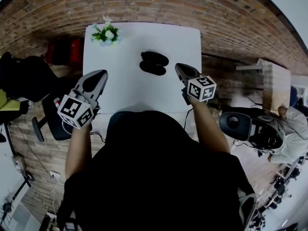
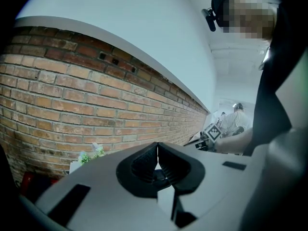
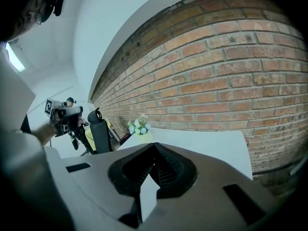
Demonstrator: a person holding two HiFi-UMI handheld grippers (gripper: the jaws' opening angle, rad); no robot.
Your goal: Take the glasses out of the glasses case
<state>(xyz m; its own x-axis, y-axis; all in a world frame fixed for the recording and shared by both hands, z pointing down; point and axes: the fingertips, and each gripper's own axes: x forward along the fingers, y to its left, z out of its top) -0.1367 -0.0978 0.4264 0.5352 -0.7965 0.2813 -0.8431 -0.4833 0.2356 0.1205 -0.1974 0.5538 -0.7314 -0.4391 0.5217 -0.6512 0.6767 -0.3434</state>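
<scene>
At the far left a black office chair point(image 1: 54, 121) stands beside the white table point(image 1: 125, 93), with something red point(image 1: 62, 50) behind it at the foot of the brick wall point(image 1: 226, 18). The left gripper point(image 1: 102, 74) hovers off the table's near left corner. Its jaws are pressed together at the tips with nothing between them. A small bunch of white flowers point(image 1: 105, 33) with green leaves sits on the table's far left corner. The black glasses case point(image 1: 154, 62) lies near the middle of the table, toward the far side, between the two grippers and apart from both. Nothing covers it, though whether it is open cannot be told. The right gripper point(image 1: 178, 67) hangs over the table just right of the case, its jaws likewise closed and empty. Farther right are a wooden desk point(image 1: 274, 83) and a person point(image 1: 293, 129) in light clothing.
</scene>
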